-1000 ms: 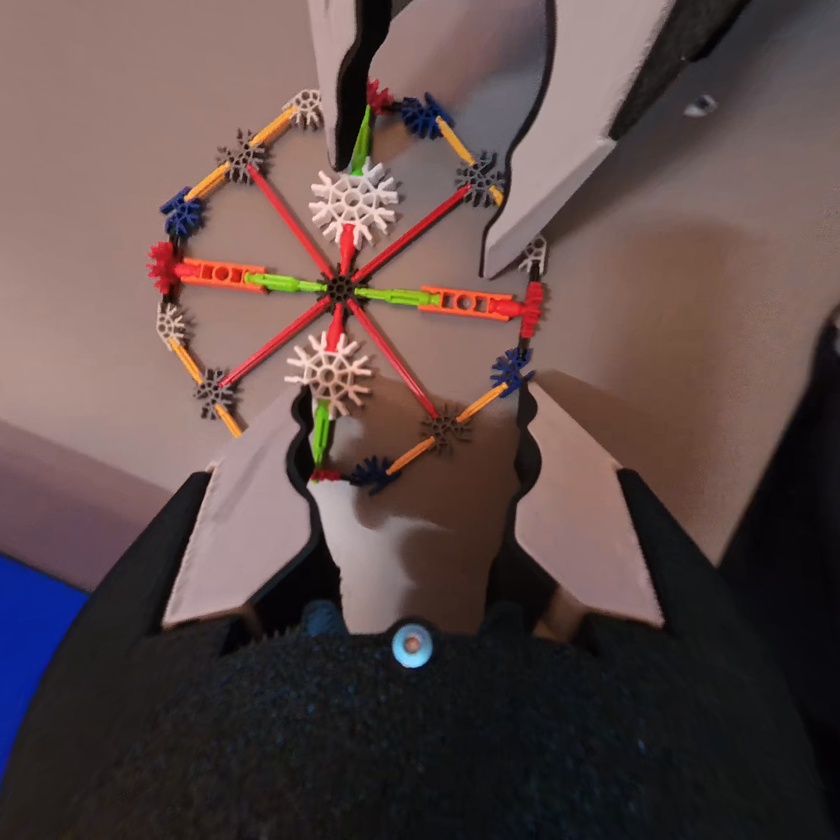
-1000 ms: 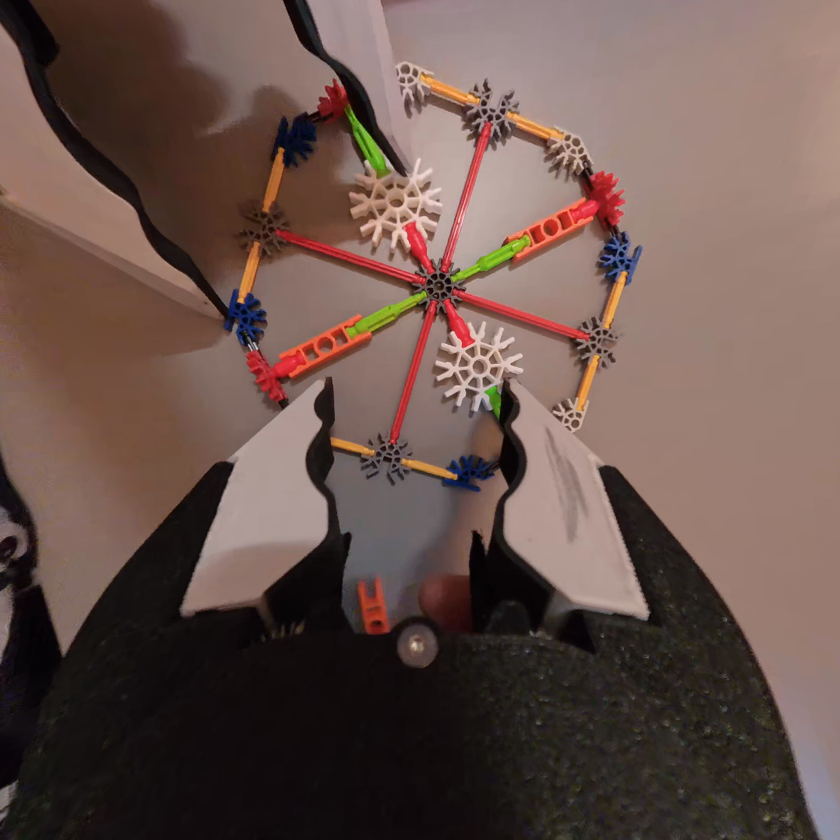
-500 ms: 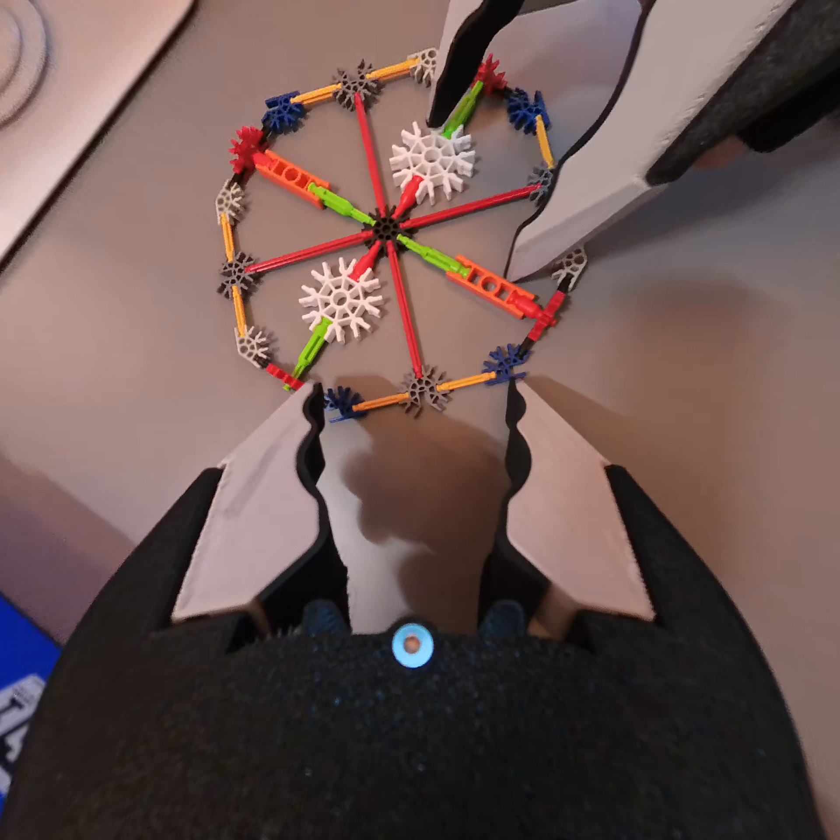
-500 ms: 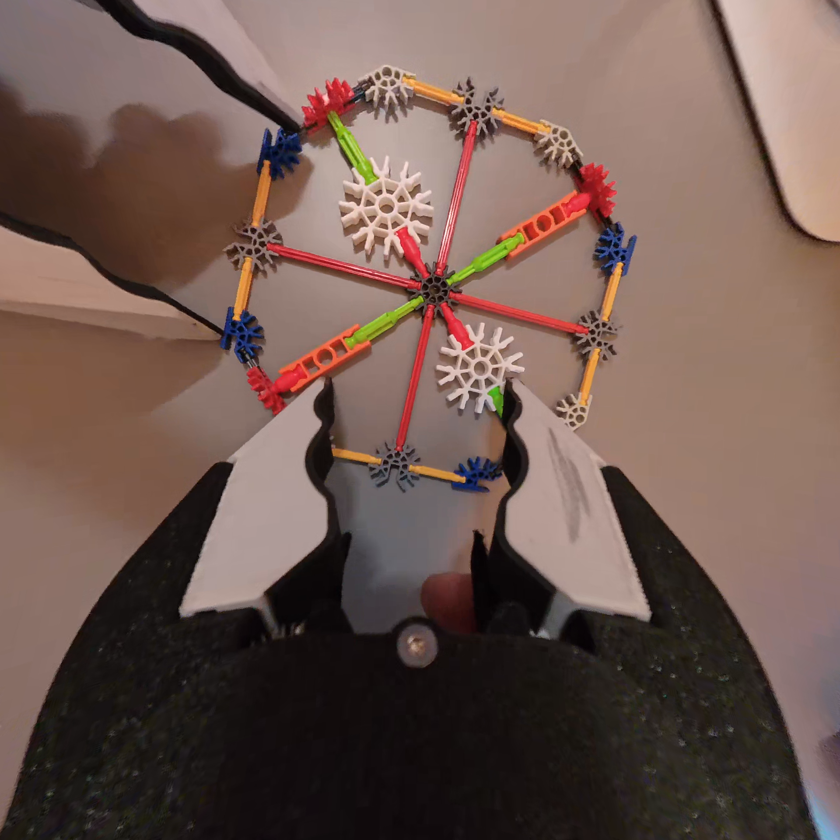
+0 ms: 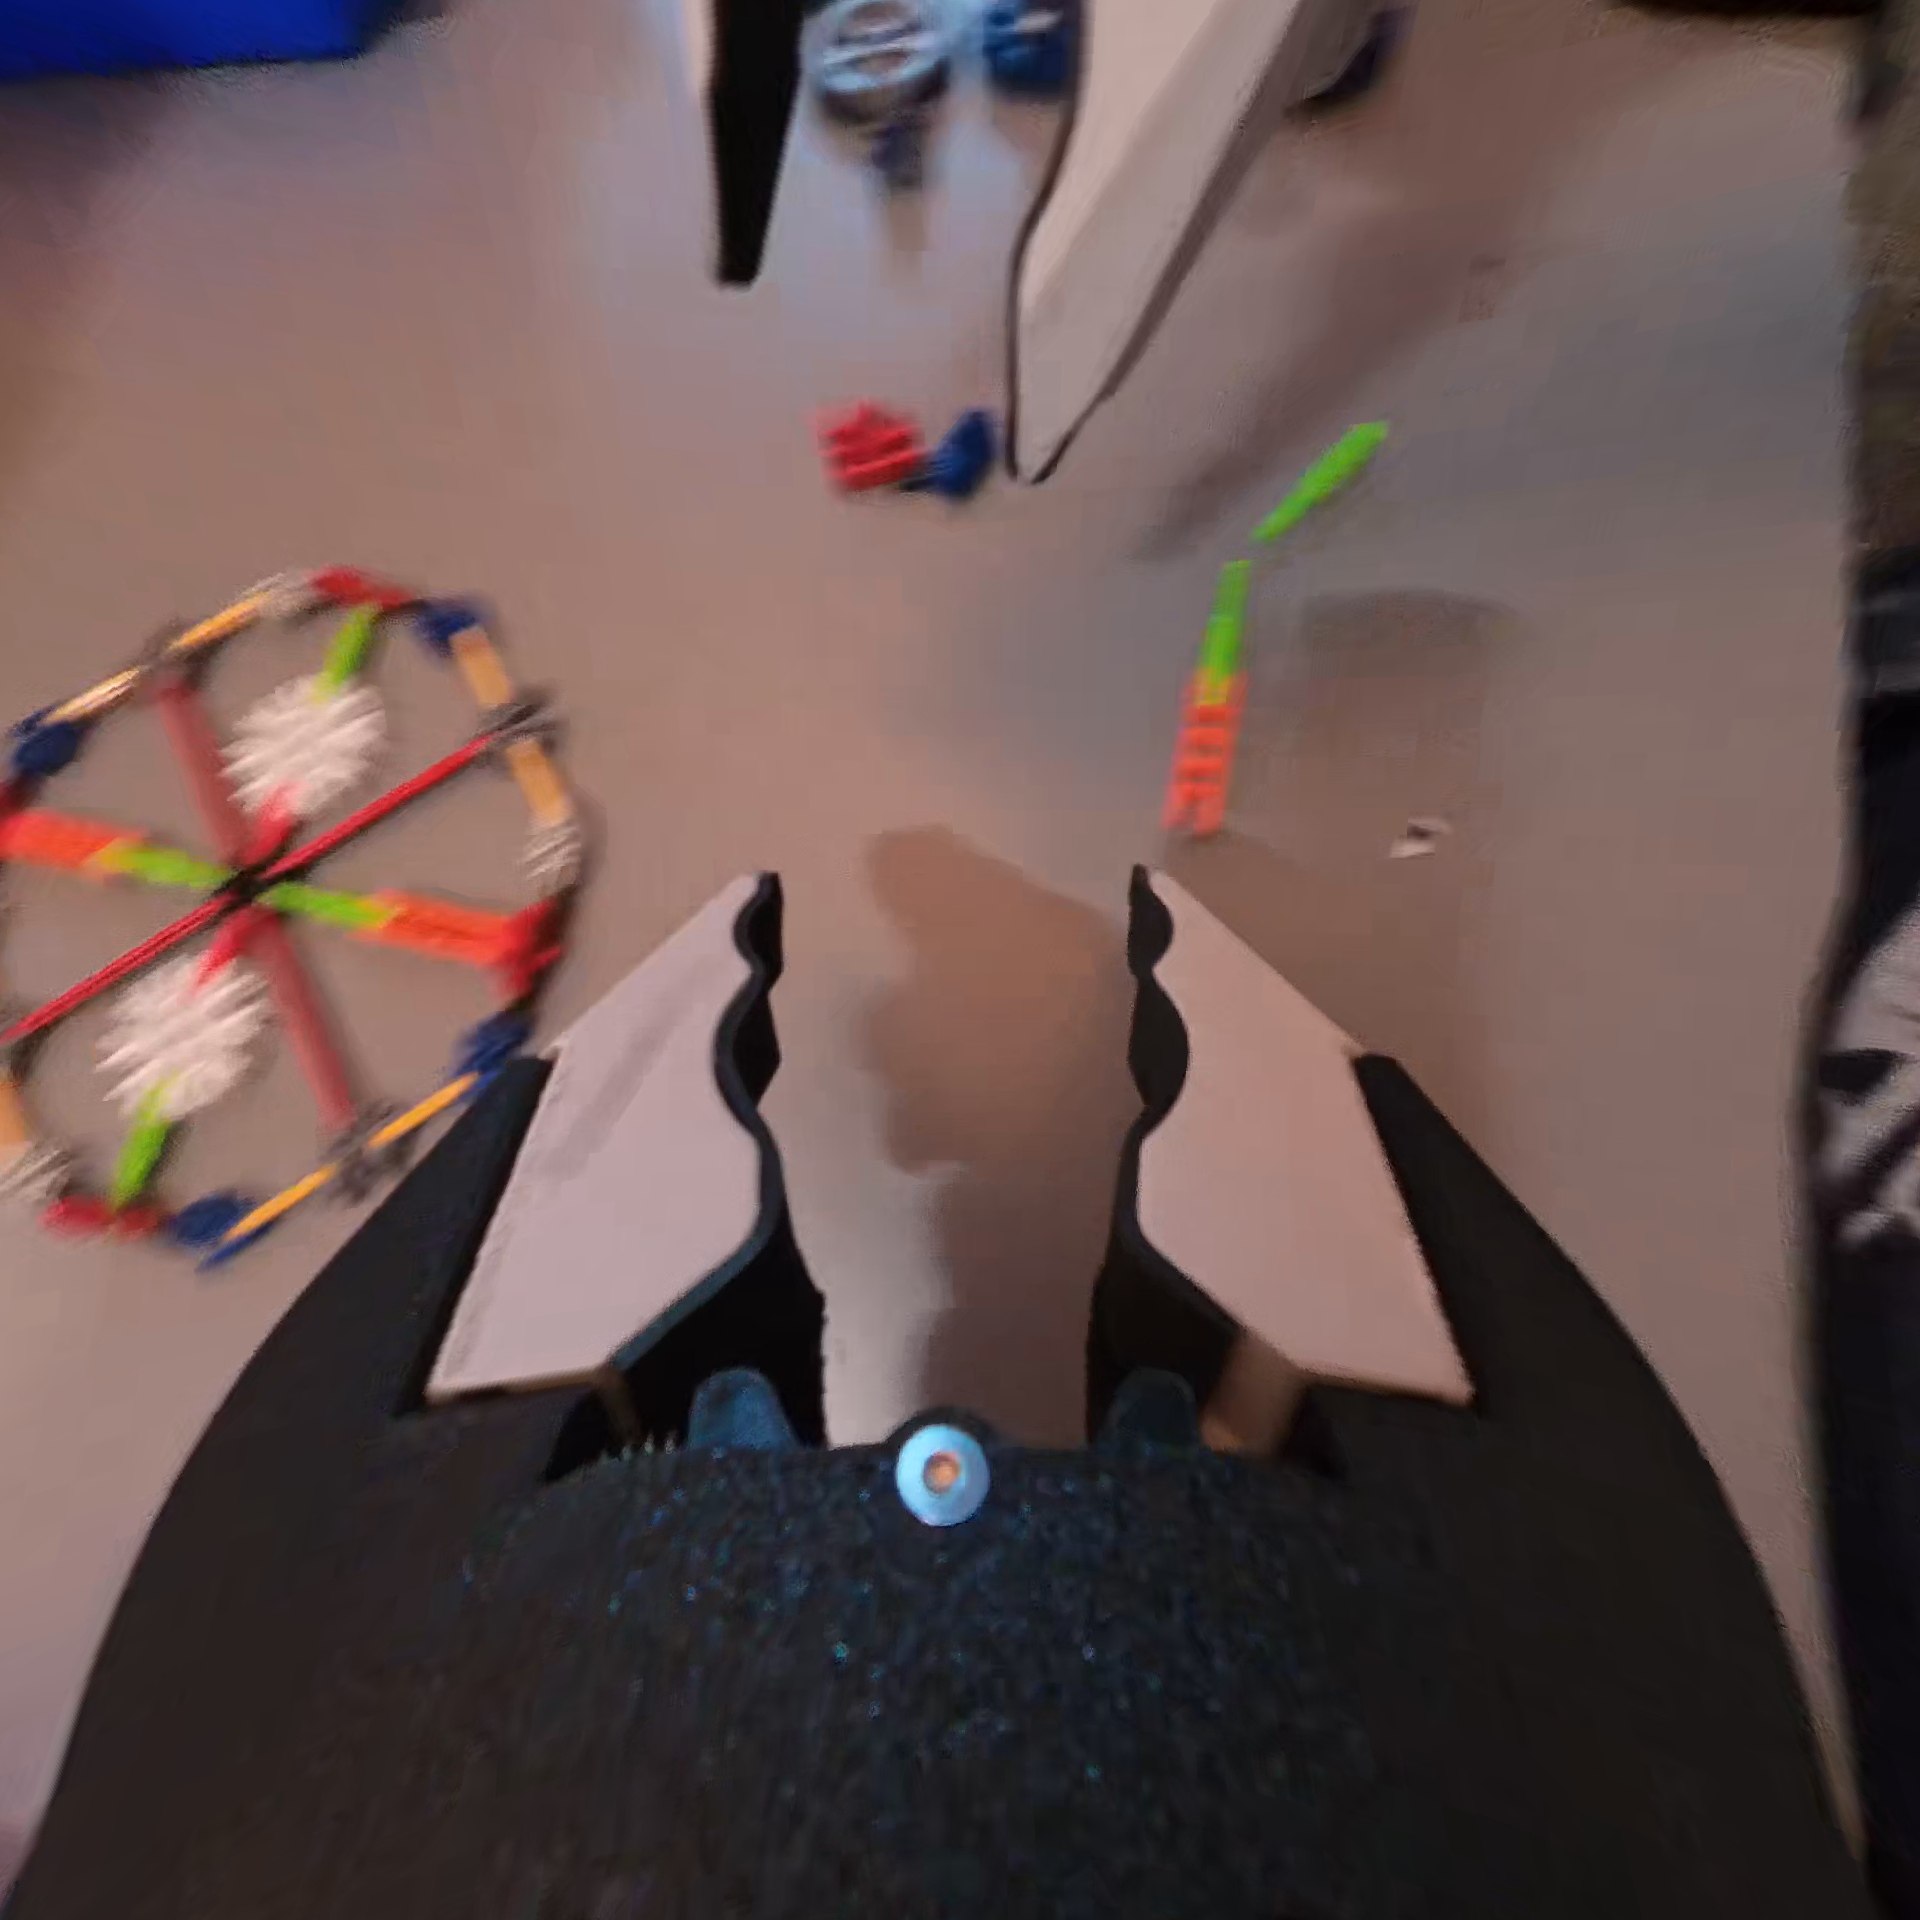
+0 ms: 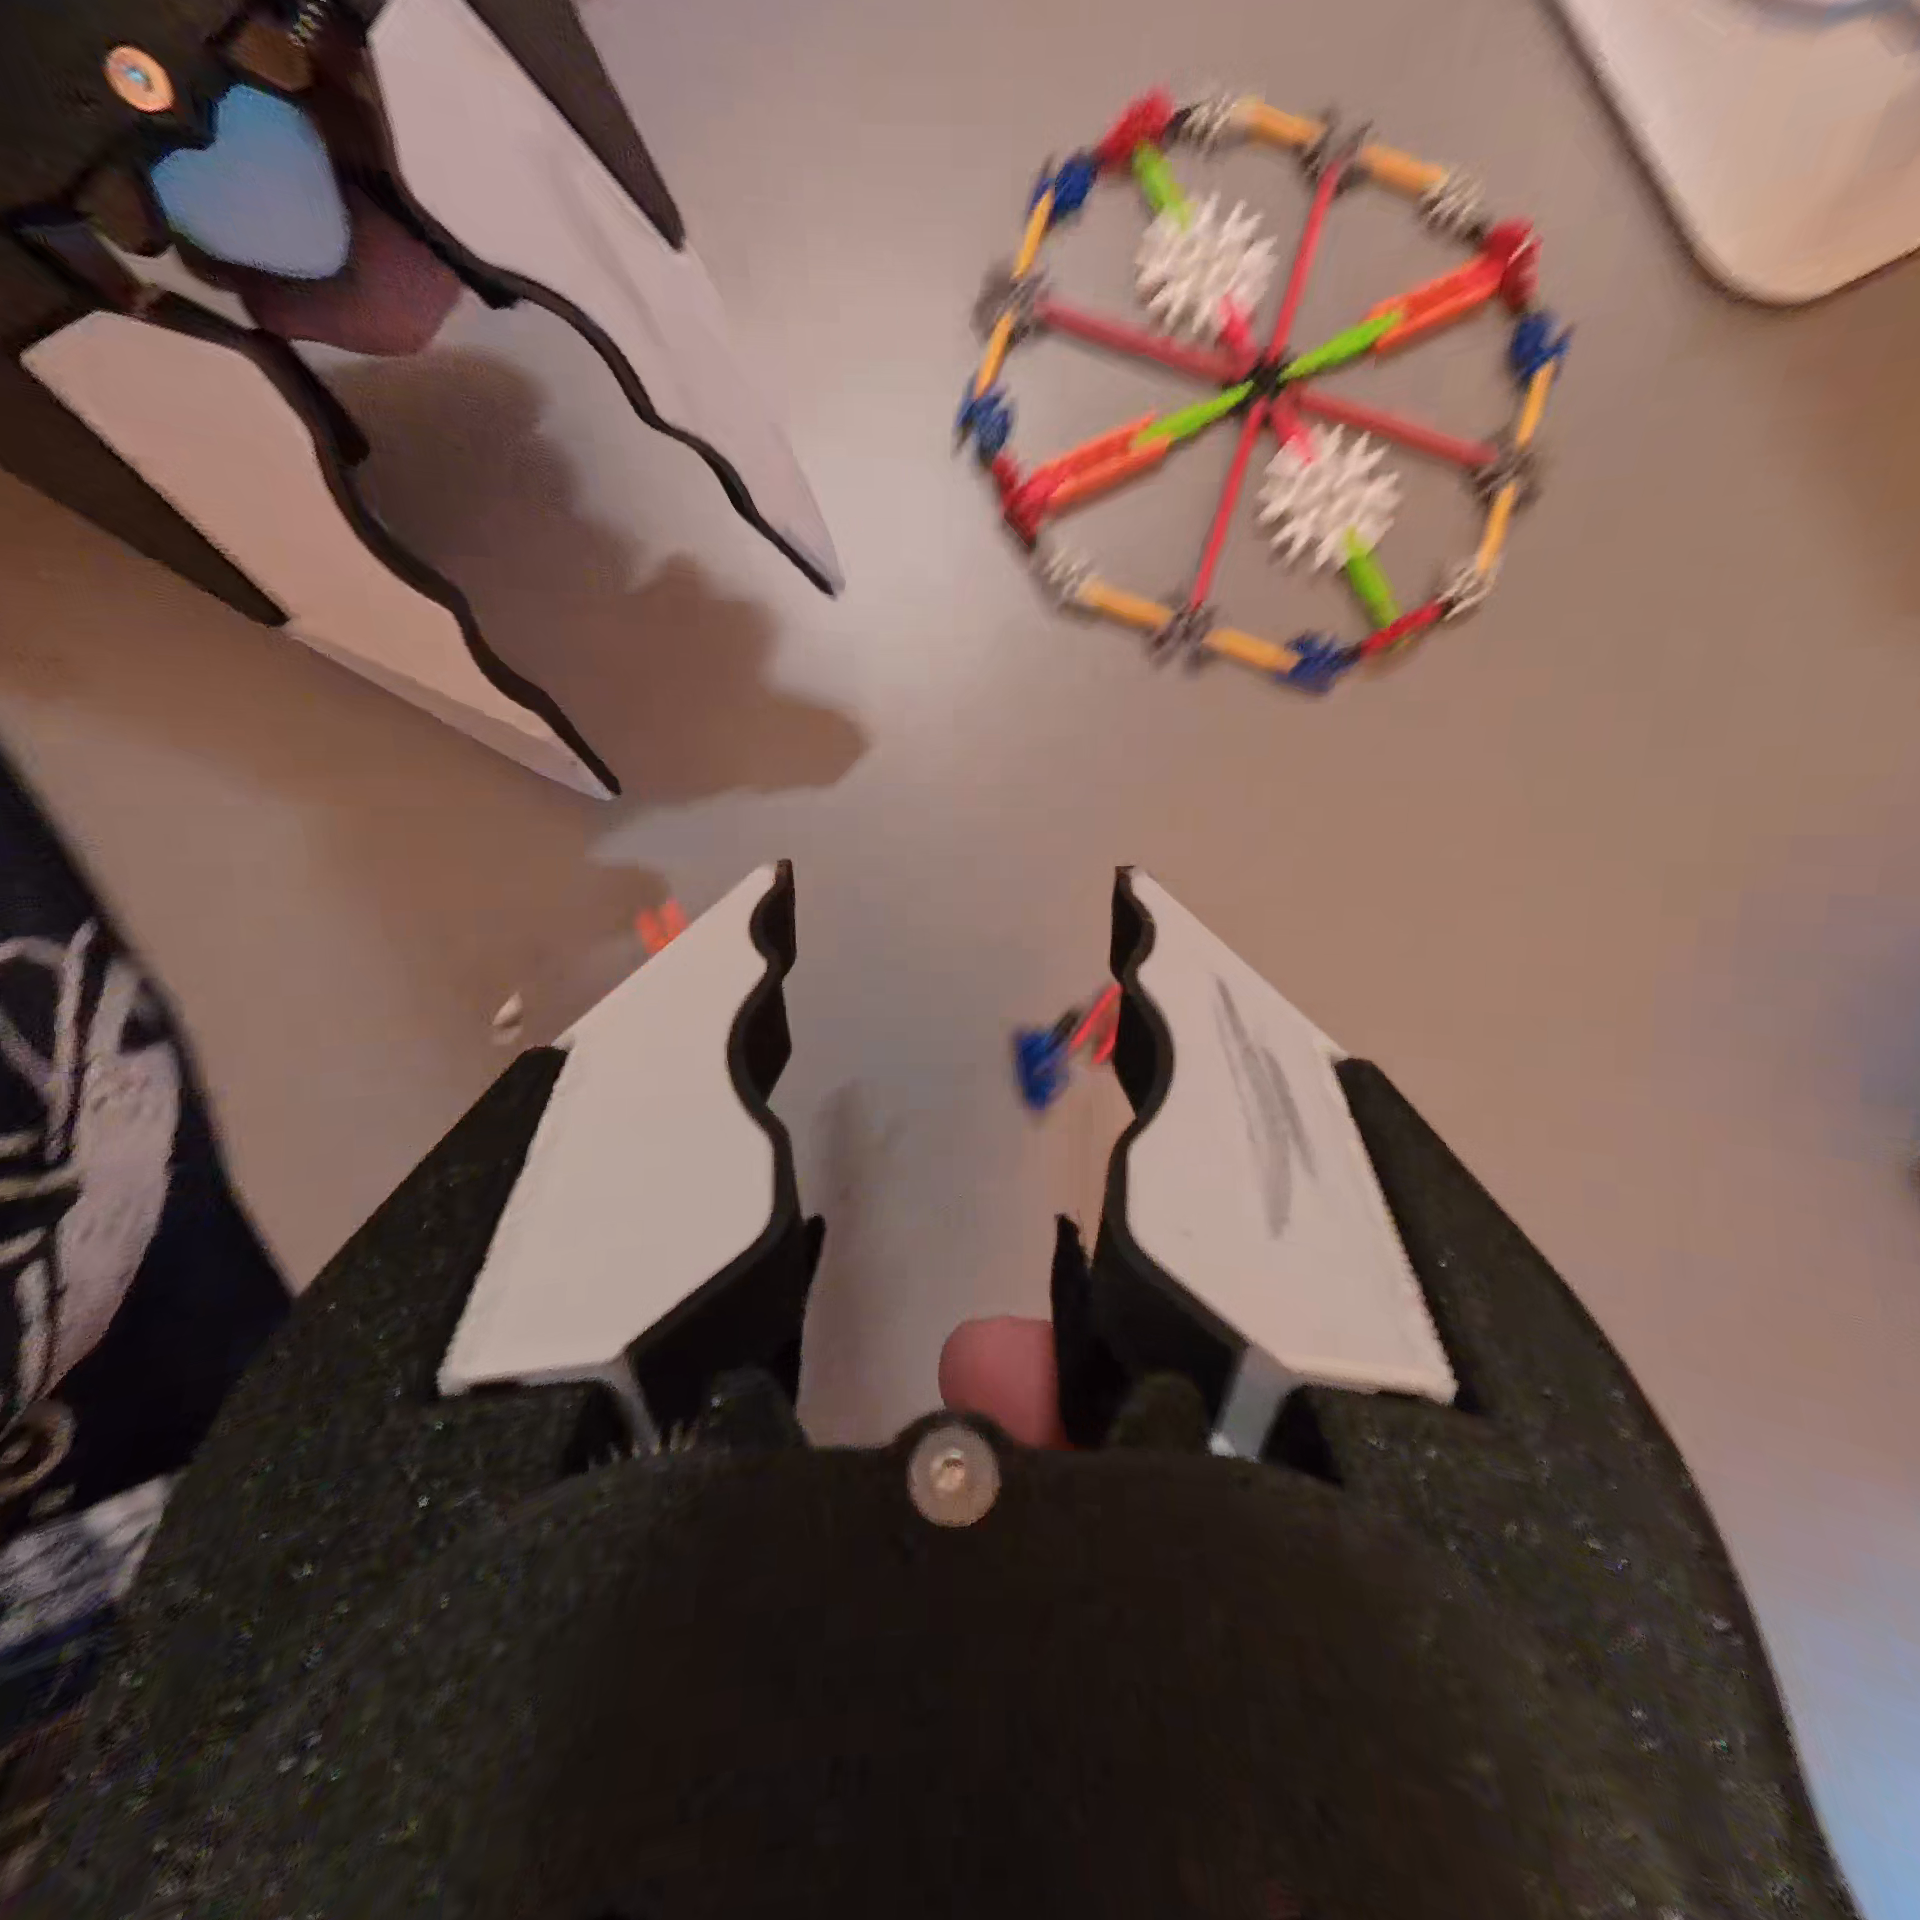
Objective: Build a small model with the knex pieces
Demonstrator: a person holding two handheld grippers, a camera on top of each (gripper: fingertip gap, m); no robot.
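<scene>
A flat wheel of coloured rods and connectors (image 5: 244, 883), with two white snowflake pieces, lies on the tan table at the left, blurred. In the right wrist view it (image 6: 1262, 379) lies at the upper right. My left gripper (image 5: 951, 883) is open and empty over bare table, right of the wheel. My right gripper (image 6: 953, 873) is open and empty; a small blue and red piece (image 6: 1049, 1049) lies beside its right finger. Each gripper shows in the other's view, open: the right one (image 5: 883, 374) at the top, the left one (image 6: 719, 688) at the upper left.
The blue and red piece (image 5: 899, 452) lies by the right gripper's tip. A green rod joined to an orange connector (image 5: 1210, 717) and a loose green rod (image 5: 1320, 483) lie at the right. A white tray corner (image 6: 1787, 135) is top right. A person's dark clothing (image 5: 1881, 935) borders the table. My left gripper's tips are some 5 centimetres from the orange connector (image 5: 1210, 717).
Both grippers have drawn back from the wheel, which now lies off to the side and untouched. Loose pieces on the table have come into view. Both jaws stay open.
</scene>
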